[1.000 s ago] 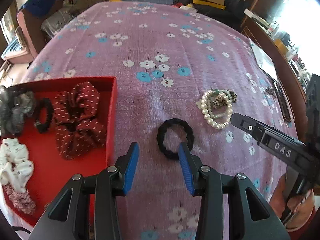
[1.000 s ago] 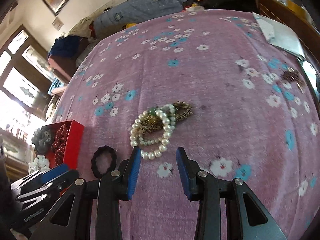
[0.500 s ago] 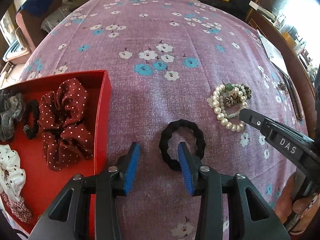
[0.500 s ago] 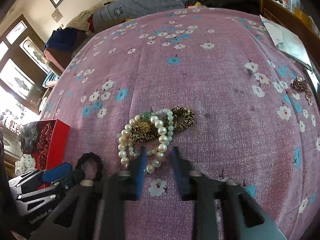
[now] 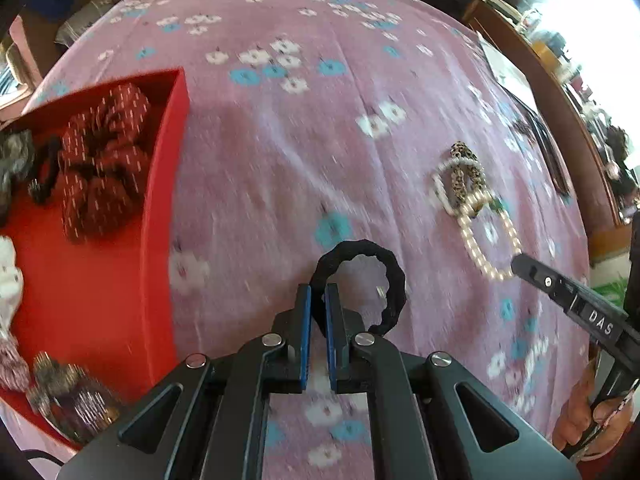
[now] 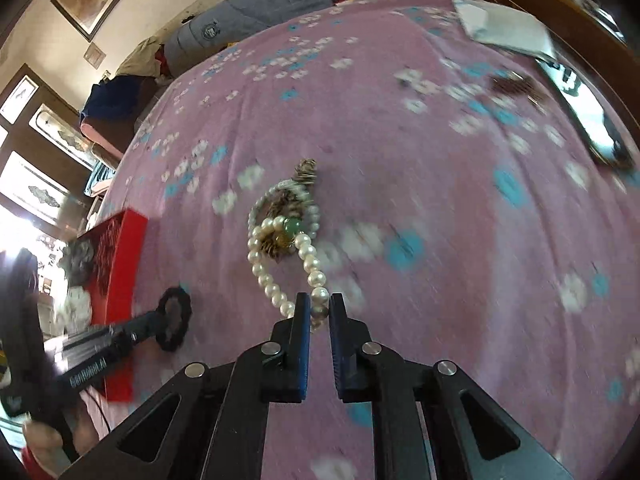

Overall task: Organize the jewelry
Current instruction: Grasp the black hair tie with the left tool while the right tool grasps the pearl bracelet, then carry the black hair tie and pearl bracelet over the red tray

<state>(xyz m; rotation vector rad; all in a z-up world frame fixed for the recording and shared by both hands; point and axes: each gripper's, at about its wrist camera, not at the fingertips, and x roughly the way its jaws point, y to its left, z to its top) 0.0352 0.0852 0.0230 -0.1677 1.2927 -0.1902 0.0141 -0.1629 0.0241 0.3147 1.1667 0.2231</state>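
My left gripper [image 5: 318,294] is shut on the near left side of a black hair tie [image 5: 384,276], which is lifted a little off the pink flowered bedspread. The hair tie also shows in the right wrist view [image 6: 175,316]. My right gripper [image 6: 319,307] is shut on the near end of a pearl bracelet [image 6: 276,292]. The pearls stretch away toward a tangle of a leopard-print band and a thin bead ring [image 6: 290,208]. The pearl bracelet also shows in the left wrist view [image 5: 486,254], and the right gripper shows there at its near end [image 5: 516,266].
A red box [image 5: 160,216] lies at the left with a maroon dotted scrunchie [image 5: 102,160], a grey one, a black tie and white floral ones inside. Papers [image 6: 504,28] and a dark flat object [image 6: 592,128] lie at the bed's right edge. Folded bedding is piled at the far end.
Both grippers have shut: the left on the black hair tie, the right on the pearl bracelet. The pearl strand is pulled out straight from the tangle. Both views show motion blur.
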